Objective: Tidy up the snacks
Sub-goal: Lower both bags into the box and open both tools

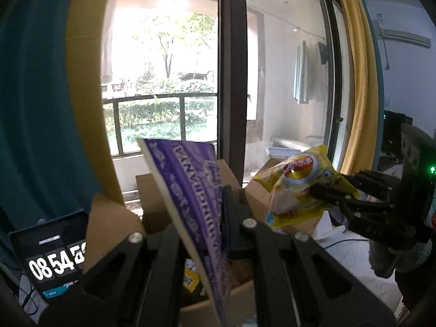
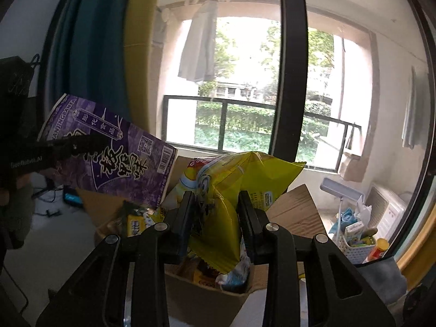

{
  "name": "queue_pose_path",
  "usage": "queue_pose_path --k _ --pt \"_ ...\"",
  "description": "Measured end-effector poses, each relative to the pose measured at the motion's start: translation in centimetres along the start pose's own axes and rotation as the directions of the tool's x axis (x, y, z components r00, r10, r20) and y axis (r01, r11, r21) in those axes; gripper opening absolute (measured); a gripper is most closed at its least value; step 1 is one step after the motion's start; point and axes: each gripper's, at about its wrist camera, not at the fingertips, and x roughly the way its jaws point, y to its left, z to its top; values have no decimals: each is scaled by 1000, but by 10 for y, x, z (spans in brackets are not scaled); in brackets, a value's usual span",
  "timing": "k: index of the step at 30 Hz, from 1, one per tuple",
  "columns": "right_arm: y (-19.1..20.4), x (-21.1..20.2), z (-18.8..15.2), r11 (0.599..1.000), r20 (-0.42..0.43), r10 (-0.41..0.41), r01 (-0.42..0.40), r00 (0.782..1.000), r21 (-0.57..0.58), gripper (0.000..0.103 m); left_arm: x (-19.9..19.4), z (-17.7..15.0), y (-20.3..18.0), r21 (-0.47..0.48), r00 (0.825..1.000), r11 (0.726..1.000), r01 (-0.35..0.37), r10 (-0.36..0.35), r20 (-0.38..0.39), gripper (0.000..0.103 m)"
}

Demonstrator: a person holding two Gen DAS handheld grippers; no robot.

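My left gripper (image 1: pixel 222 209) is shut on a flat purple snack packet (image 1: pixel 188 196), which stands edge-on above an open cardboard box (image 1: pixel 152 196). From the right wrist view the same purple packet (image 2: pixel 114 160) hangs at the left, pinched by the left gripper (image 2: pixel 90 143). My right gripper (image 2: pixel 217 212) is shut on a puffy yellow snack bag (image 2: pixel 231 188), held over the box (image 2: pixel 207 302). In the left wrist view that yellow bag (image 1: pixel 297 188) is at the right, clamped by the right gripper (image 1: pixel 318 192). More snack packets (image 2: pixel 136 222) lie inside the box.
A dark screen showing clock digits (image 1: pixel 51 259) stands left of the box. A white basket (image 2: pixel 351 248) of small items sits at the right by a white appliance (image 2: pixel 387 209). Behind are a glass door, a balcony railing and yellow and teal curtains.
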Motion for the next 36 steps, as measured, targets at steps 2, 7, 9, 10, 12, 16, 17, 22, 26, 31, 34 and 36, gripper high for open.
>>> queue_pose_path --k 2,7,9,10,12,16,17,22,26,31,34,36 --pt "-4 8 2 1000 -1 -4 4 1000 11 34 12 1 2 -4 1000 1000 2 -2 -8 6" --pt "-9 23 4 1000 -12 -4 4 1000 31 34 48 5 12 -15 999 1000 16 -17 -33 6" --pt "-11 27 3 999 -17 1 0 1000 37 34 66 4 20 -32 998 999 36 -38 -55 6" --pt "-12 29 2 999 -22 1 0 1000 39 34 74 4 22 -38 996 998 48 -50 -68 6" --pt "-14 33 1 999 -30 1 0 1000 41 34 96 3 27 -43 993 997 68 -72 -95 6" --pt "-19 41 -3 999 -49 -2 4 999 53 34 142 0 33 -14 983 997 73 -74 -165 8" --pt "-20 43 -4 998 -53 0 3 999 57 34 151 -3 33 -5 981 999 54 -54 -189 8" --pt "-20 56 -9 998 -77 16 -11 997 63 34 172 -6 47 -42 967 996 -74 61 -249 22" --pt "-17 66 -11 996 -105 52 -44 993 77 34 156 -1 55 -78 971 991 -108 88 -223 66" --pt "-9 75 -13 989 -143 113 -99 983 106 35 124 7 58 -68 978 990 -120 106 -179 69" --pt "-5 78 -11 980 -160 170 -150 972 134 35 103 10 56 -73 982 990 -119 106 -159 69" --pt "2 86 -11 970 -203 223 -197 953 140 37 90 12 56 -84 984 991 -108 94 -152 69"
